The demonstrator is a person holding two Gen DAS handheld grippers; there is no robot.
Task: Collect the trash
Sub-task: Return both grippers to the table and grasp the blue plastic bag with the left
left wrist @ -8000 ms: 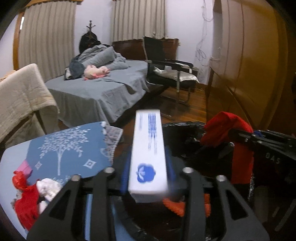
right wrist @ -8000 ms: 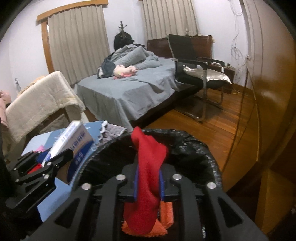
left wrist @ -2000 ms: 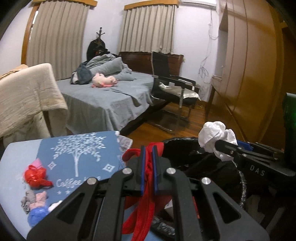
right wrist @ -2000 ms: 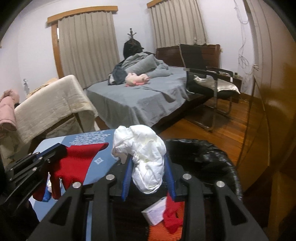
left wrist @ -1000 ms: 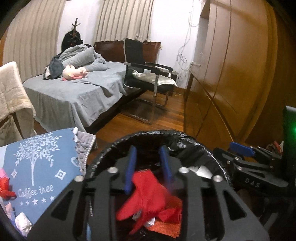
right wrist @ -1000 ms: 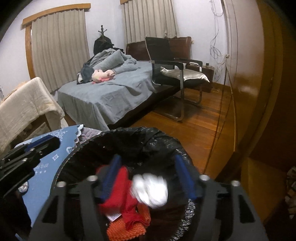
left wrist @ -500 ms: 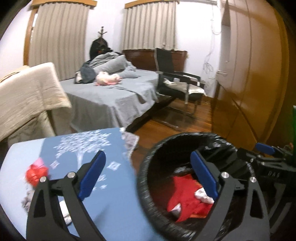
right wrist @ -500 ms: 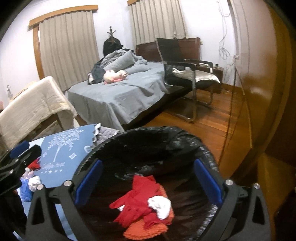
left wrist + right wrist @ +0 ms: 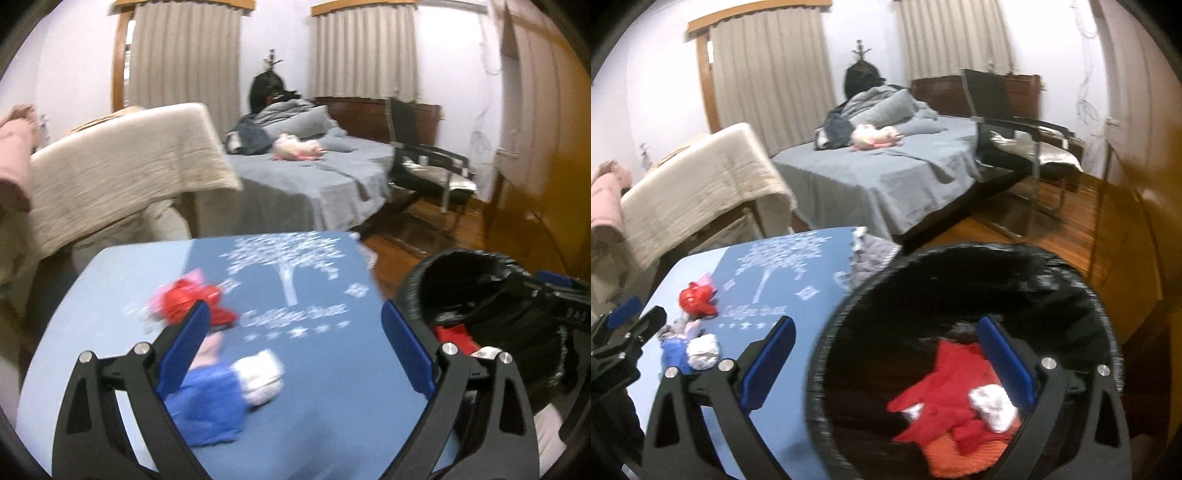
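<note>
Blue tablecloth (image 9: 321, 369) with white tree print, remaining trash clustered on its left half: red crumple (image 9: 192, 301) farthest, pink scrap behind it, blue crumple (image 9: 210, 410) nearest, white wad (image 9: 260, 376) just right of the blue, touching or nearly so. Black-lined bin (image 9: 960, 280) to the right of the table, already holding red cloth (image 9: 945, 384), a white wad (image 9: 991, 406) and something orange underneath. Left hand-held gripper (image 9: 295, 354) spread wide, nothing between the jaws, having just been opening, hanging over the table with the blue and white pieces in front. Right hand-held gripper (image 9: 886, 365) likewise spread wide and empty, having just been opening, straddling the near-left rim of the bin. Step in hand, judged: back to the table for the next pickup. Best done by centring one piece between the pads before closing, tips low to the cloth, pinching the bulk of the crumple and not a loose edge; blue and white so close that a sloppy close could drag both or snag the tablecloth. One piece per gripper to avoid crowding. Hard to read: motion blur over the whole pile, so exact outlines and what the grey-pink bit (image 9: 681, 326) near the red is unclear; part of the blue crumple covered by the left finger (image 9: 181, 354); bin bottom dark, more contents possible; near table edge cut off by gripper bodies.
</note>
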